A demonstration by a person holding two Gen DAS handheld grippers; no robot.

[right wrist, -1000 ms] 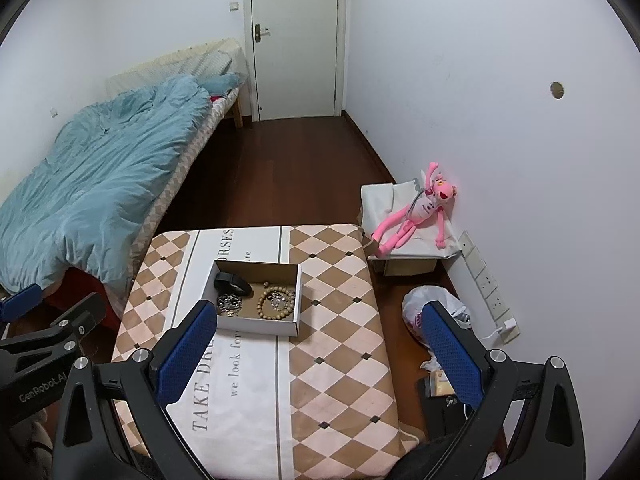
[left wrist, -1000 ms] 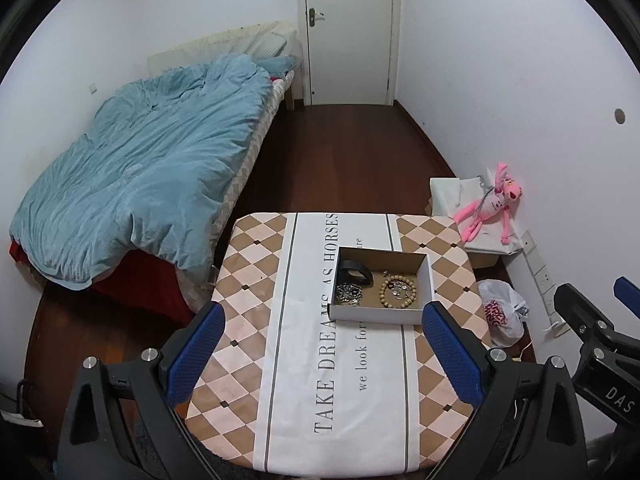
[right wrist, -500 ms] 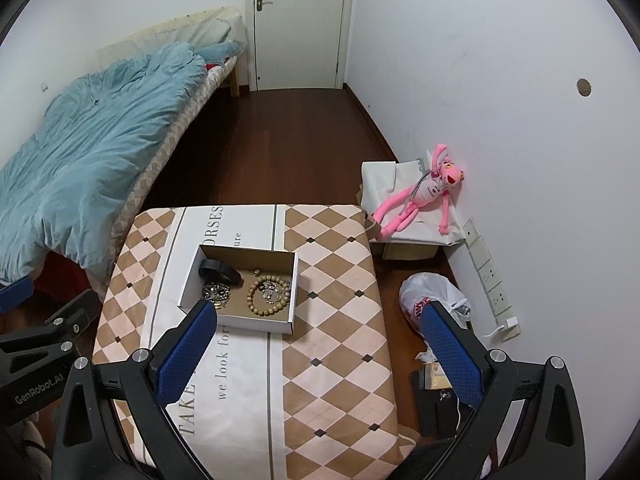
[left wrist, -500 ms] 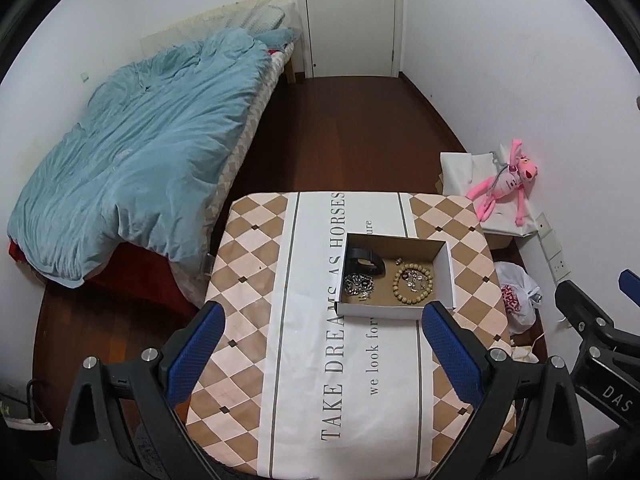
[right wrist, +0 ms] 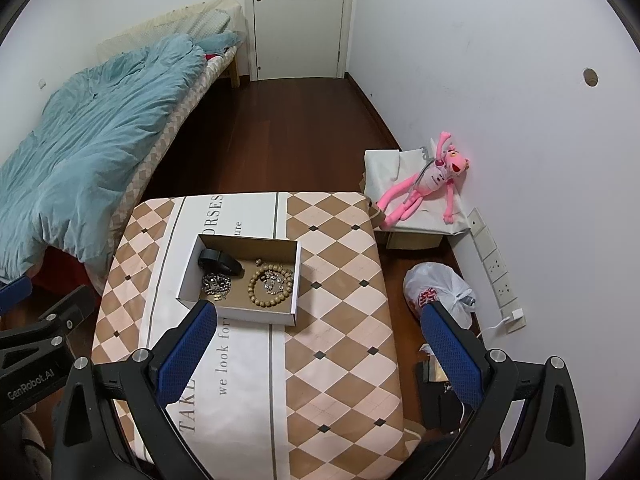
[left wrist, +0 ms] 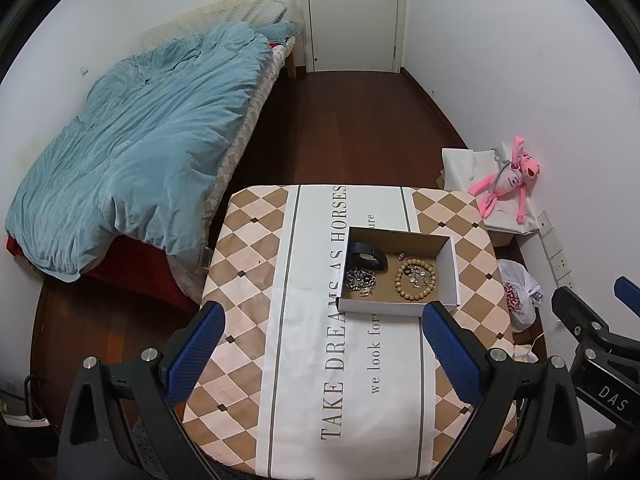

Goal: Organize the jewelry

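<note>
A shallow white cardboard box (left wrist: 450,268) (right wrist: 188,276) sits on the table with its tan floor showing. In it lie a black band (left wrist: 366,258) (right wrist: 220,260), a silver chain bundle (left wrist: 360,280) (right wrist: 217,285), a wooden bead bracelet (left wrist: 416,282) (right wrist: 271,290) and small silver pieces inside the bracelet. My left gripper (left wrist: 320,332) is open and empty, held high above the table's near half. My right gripper (right wrist: 316,340) is open and empty, above the table's right part, nearer than the box.
The table (left wrist: 256,264) (right wrist: 340,320) has a checked cloth with printed words. A bed with a blue duvet (left wrist: 132,152) stands to the left. A pink plush toy (right wrist: 424,184), a white plastic bag (right wrist: 436,288) and wall sockets (right wrist: 496,268) are on the right.
Both grippers have tilted down and moved closer over the table, so the box sits lower and nearer in each view. Both stay open.
</note>
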